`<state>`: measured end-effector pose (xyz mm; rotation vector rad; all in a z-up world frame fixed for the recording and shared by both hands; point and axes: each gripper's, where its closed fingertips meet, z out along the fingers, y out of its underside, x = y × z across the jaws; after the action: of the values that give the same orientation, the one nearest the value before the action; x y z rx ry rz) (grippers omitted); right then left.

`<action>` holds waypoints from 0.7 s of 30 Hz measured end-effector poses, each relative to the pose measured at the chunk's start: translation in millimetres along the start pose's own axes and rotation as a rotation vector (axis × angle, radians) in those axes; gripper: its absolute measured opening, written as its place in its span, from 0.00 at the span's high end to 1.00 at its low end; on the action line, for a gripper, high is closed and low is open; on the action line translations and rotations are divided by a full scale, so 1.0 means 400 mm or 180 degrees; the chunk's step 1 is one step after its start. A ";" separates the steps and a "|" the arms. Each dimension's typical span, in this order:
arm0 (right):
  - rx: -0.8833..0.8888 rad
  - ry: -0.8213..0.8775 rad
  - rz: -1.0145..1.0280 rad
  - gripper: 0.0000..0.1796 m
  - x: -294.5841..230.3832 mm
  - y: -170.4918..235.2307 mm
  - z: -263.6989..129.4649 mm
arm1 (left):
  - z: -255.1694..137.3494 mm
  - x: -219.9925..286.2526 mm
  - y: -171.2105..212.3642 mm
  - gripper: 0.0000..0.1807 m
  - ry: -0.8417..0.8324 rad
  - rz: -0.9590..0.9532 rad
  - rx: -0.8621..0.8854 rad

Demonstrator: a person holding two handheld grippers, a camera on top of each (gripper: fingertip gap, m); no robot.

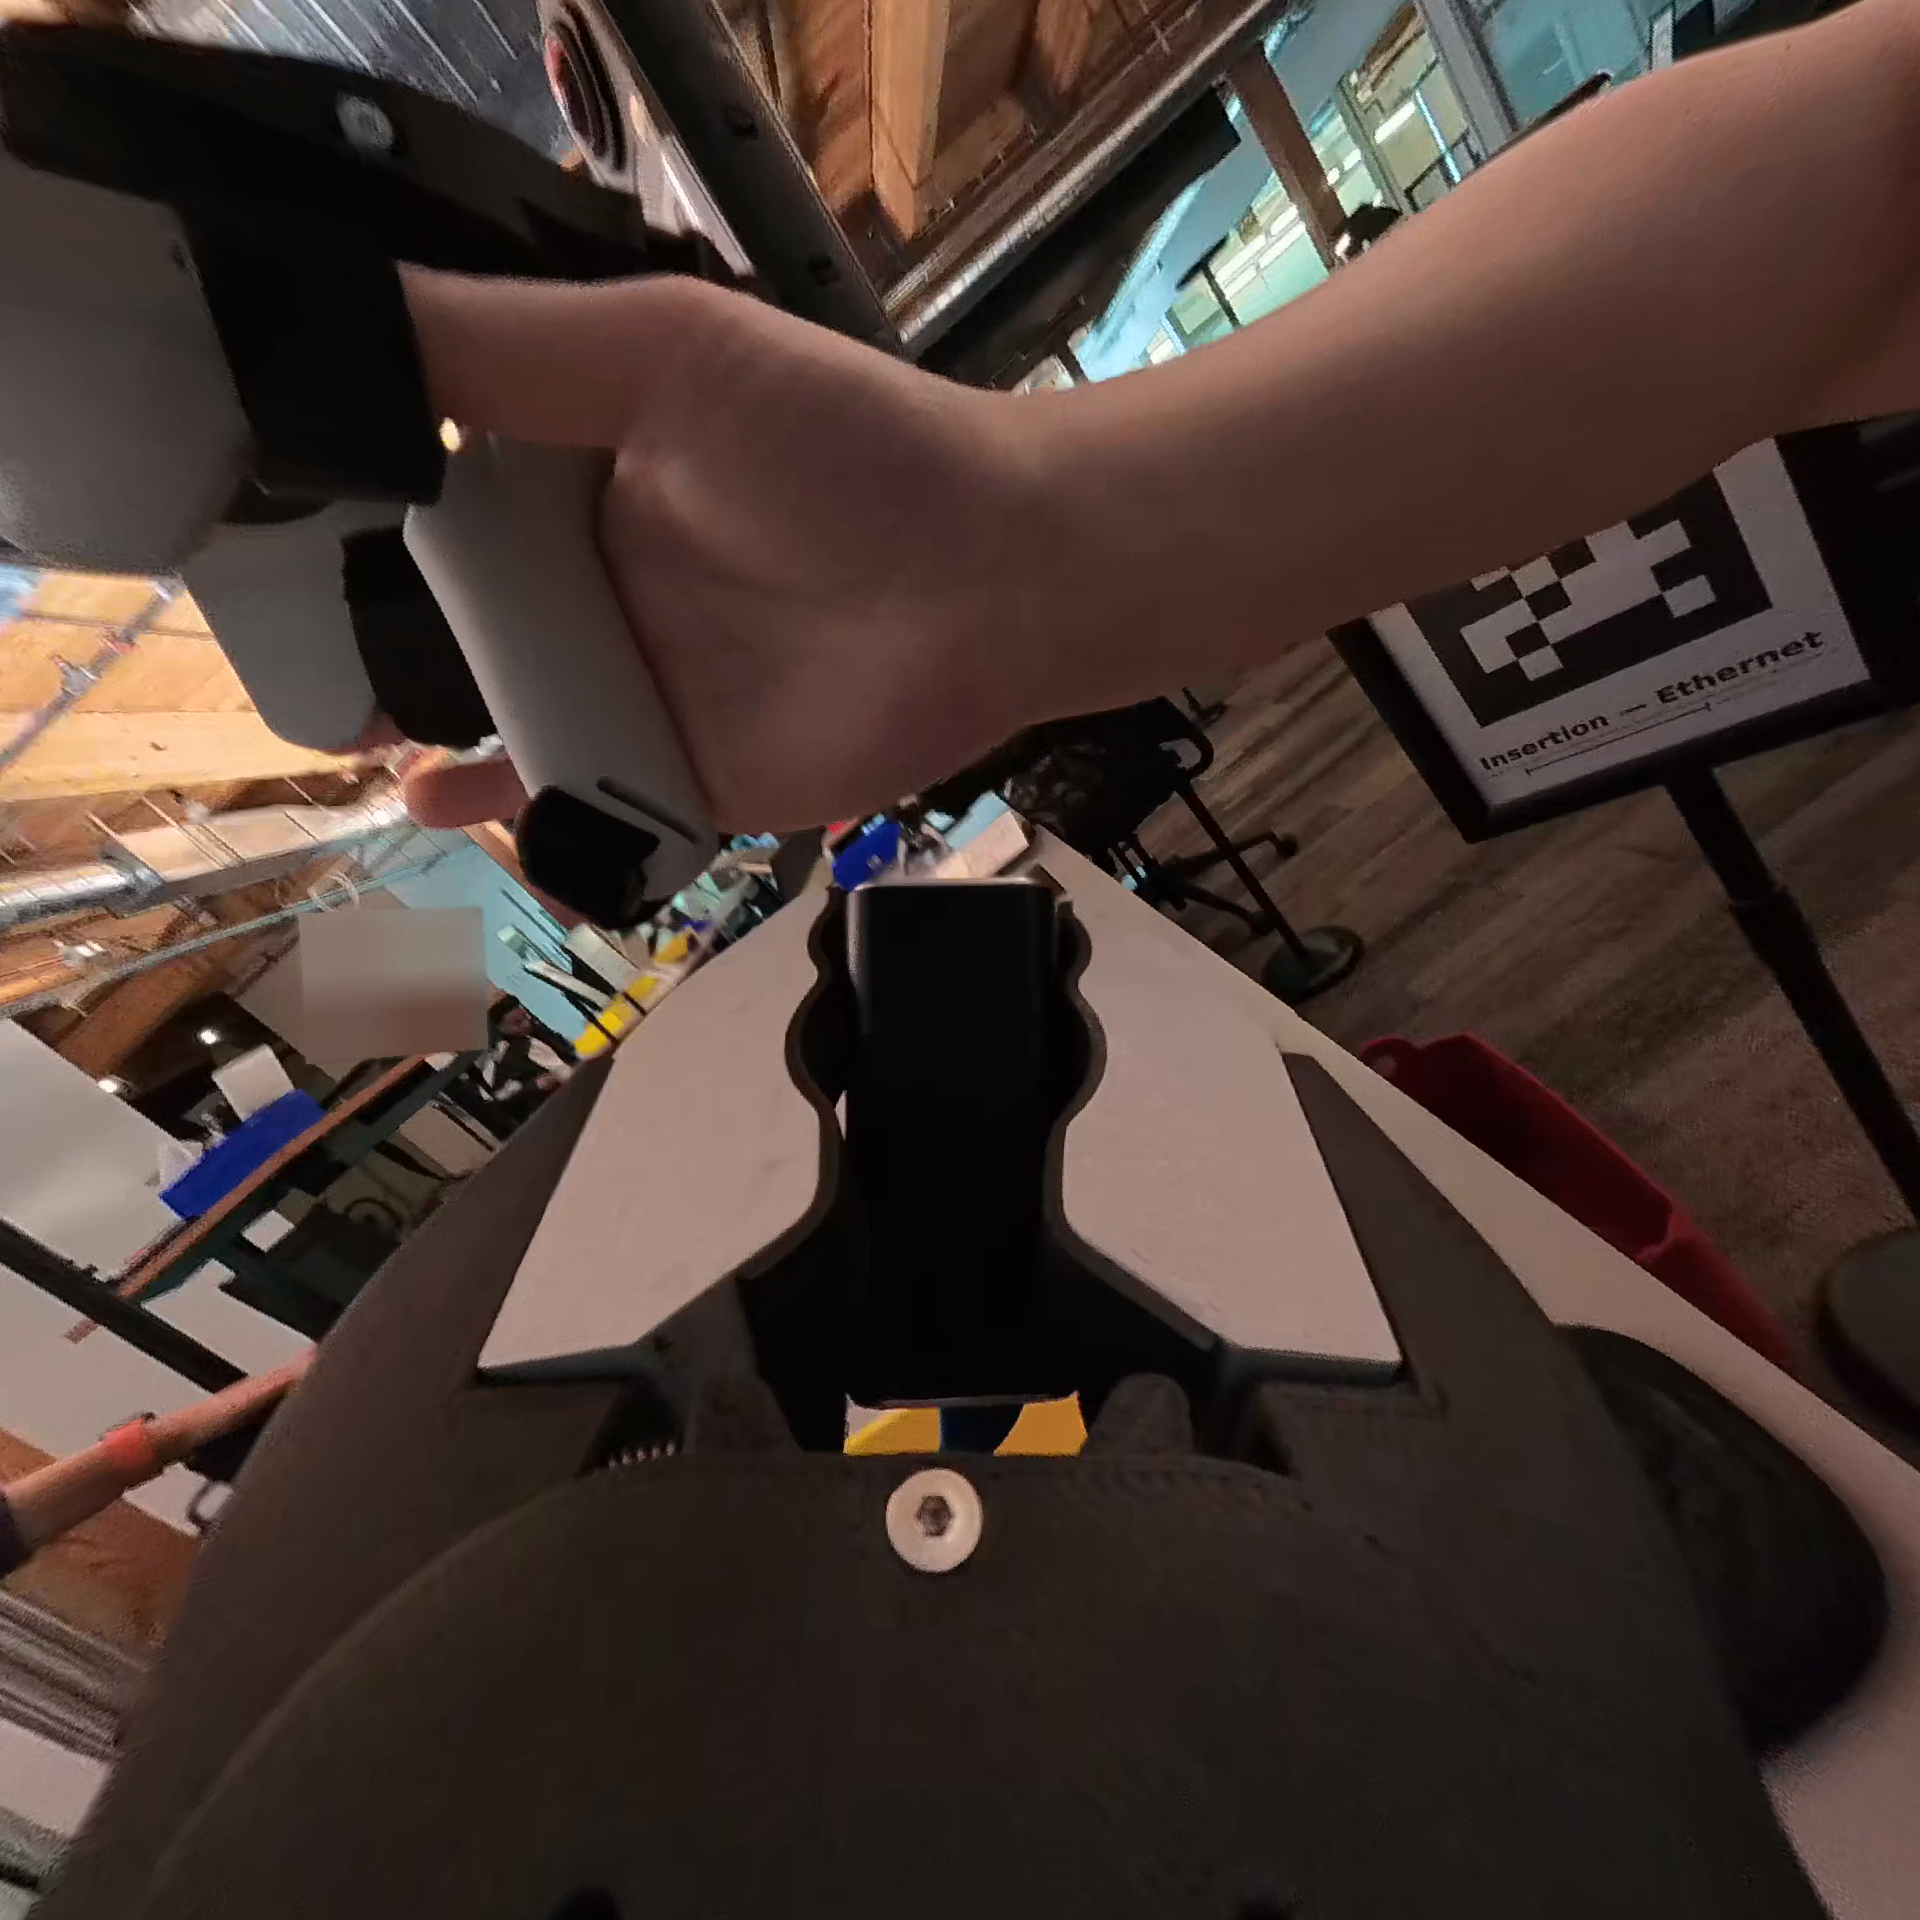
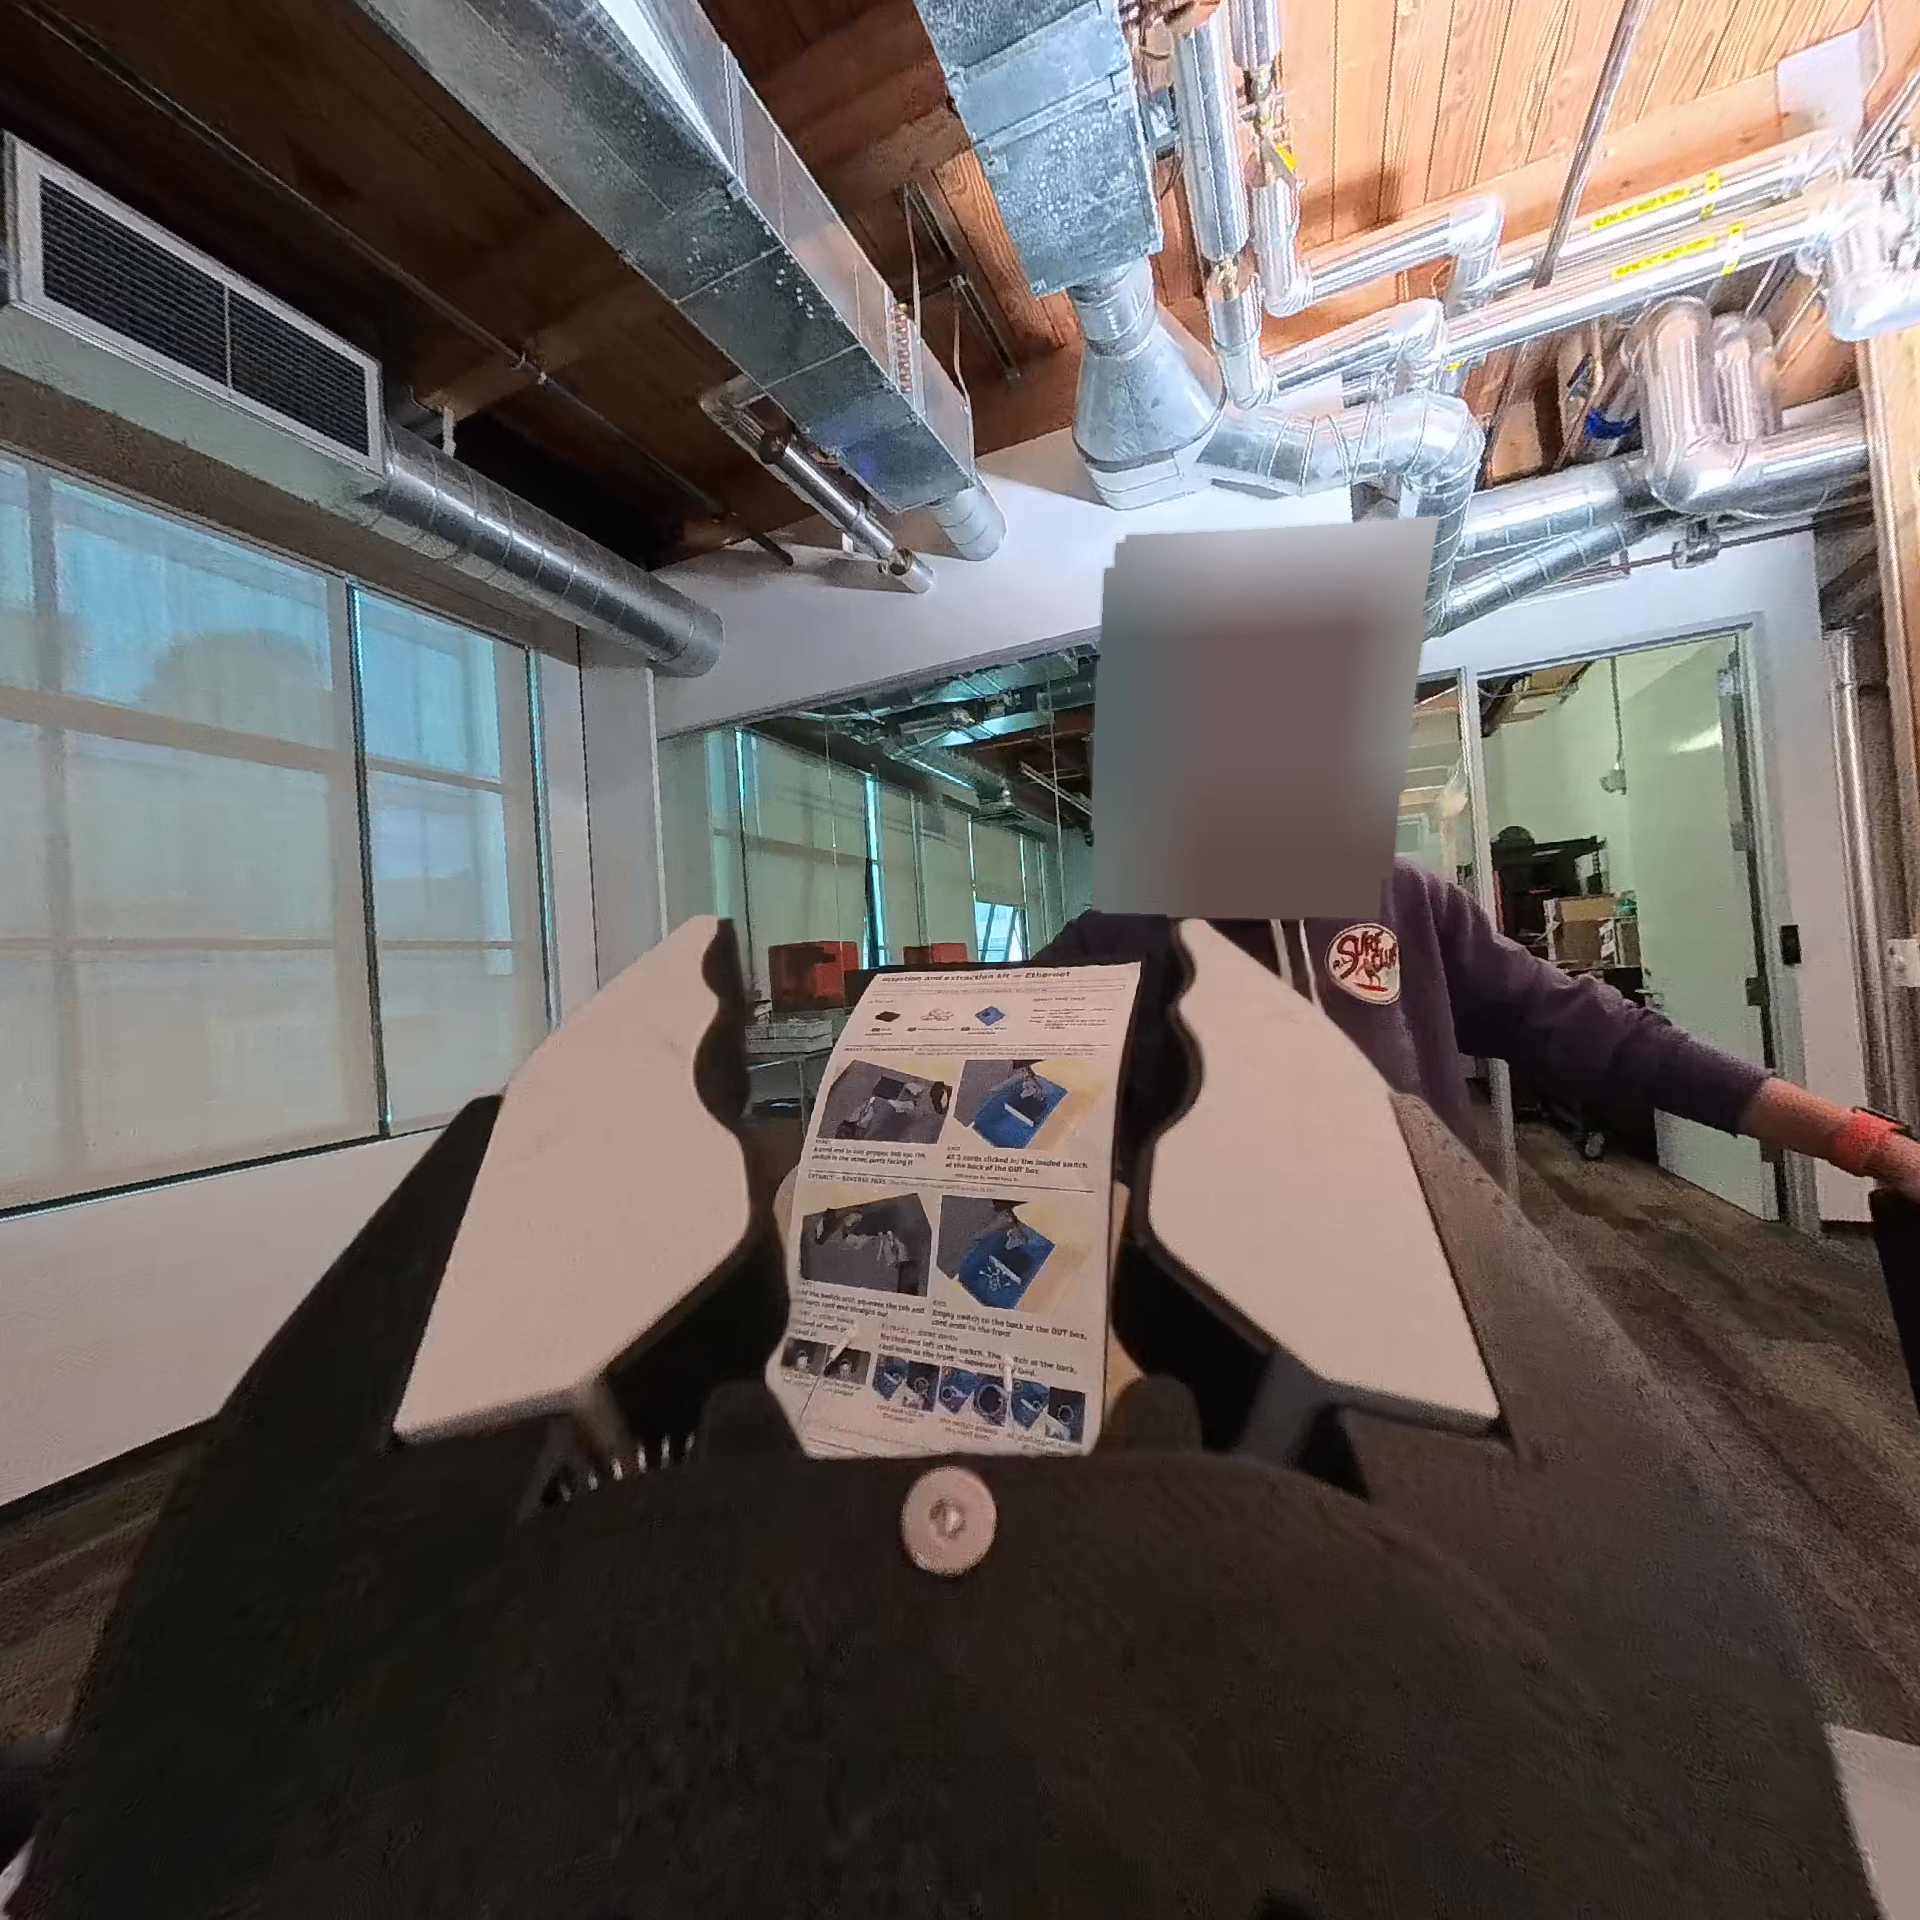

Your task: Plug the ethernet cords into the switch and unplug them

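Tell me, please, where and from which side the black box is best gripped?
By its two long flat sides, coming in from its end, as the left tool holds it now: the black box is narrow, straight-sided, and lies lengthwise between the fingers, so they likely seat flat. The right tool holds an instruction sheet.

Switch between fingers (sheet likewise)

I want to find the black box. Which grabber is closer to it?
Left. The black box sits pinched between the fingers of the left gripper. The right gripper is up above it, held in a hand, not touching it.
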<state>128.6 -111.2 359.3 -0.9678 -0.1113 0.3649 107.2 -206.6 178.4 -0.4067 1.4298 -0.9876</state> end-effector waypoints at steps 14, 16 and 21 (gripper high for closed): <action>-0.0971 -0.0977 -0.0630 0.68 -0.023 0.286 -0.153 | -0.425 -0.103 0.364 0.80 -0.0809 -0.3254 -0.0840; -0.1390 -0.1237 -0.0302 0.69 -0.047 0.402 -0.177 | -0.465 -0.132 0.367 0.80 -0.0845 -0.3627 -0.0607; -0.1961 -0.1511 0.0538 0.61 -0.140 0.697 -0.180 | -0.524 -0.169 0.361 0.80 -0.0935 -0.3819 -0.0457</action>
<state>24.1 -44.7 93.3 -1.4871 -0.6031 0.7383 -32.7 -7.5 77.6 -1.5504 0.9098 -1.6553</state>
